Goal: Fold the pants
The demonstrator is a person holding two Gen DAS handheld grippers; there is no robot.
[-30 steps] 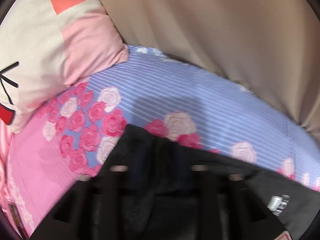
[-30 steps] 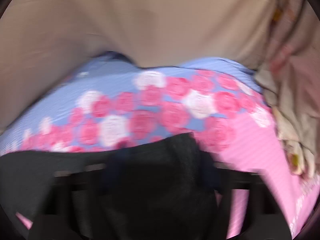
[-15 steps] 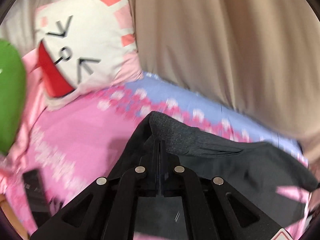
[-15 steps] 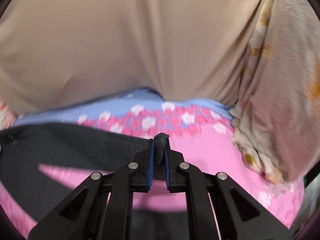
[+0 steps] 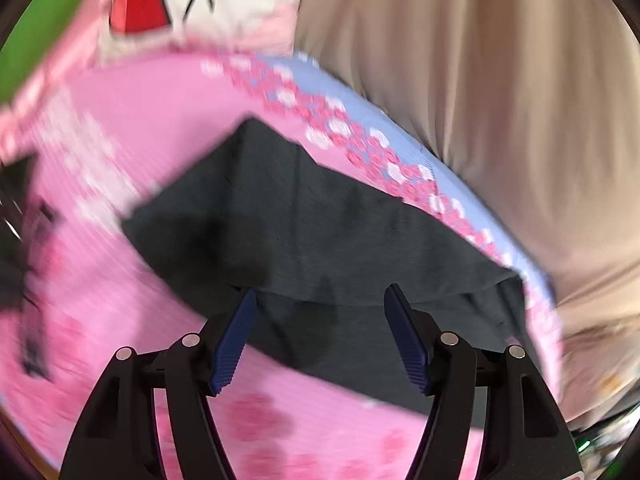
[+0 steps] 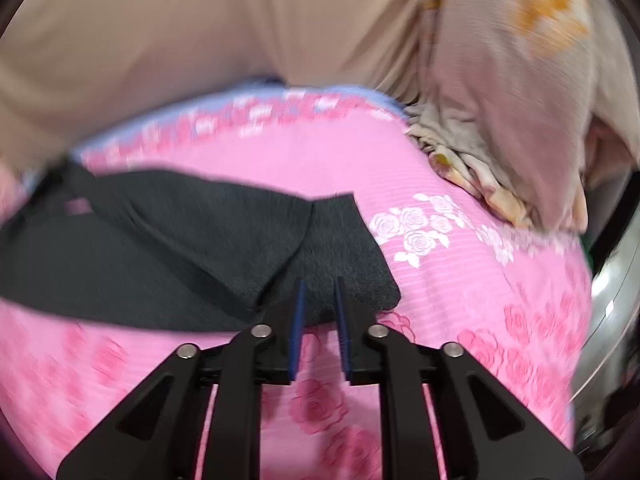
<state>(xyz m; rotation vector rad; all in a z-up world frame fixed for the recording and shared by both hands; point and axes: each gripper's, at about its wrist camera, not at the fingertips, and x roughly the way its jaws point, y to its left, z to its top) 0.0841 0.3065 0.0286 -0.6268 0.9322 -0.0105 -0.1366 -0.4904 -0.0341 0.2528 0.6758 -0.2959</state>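
Observation:
The dark grey pants [image 5: 320,240] lie flat on the pink rose-print bed sheet [image 5: 120,300], folded over into a long band. In the right wrist view the pants [image 6: 180,248] stretch left from their right end. My left gripper [image 5: 320,296] is wide open and empty, just above the near edge of the pants. My right gripper [image 6: 319,284] is open a little, its blue pads [image 6: 298,320] apart and empty, just above the right end of the pants.
A beige curtain [image 5: 480,80] hangs behind the bed. A white and pink cartoon pillow [image 5: 192,0] and a green thing [image 5: 44,12] lie at the far left. A bunched floral cloth [image 6: 500,120] sits at the right. A dark object [image 5: 20,240] lies on the sheet at the left.
Both grippers have let go of the pants and opened, the left one wide. The pants now lie flat on the sheet and both grippers have pulled back.

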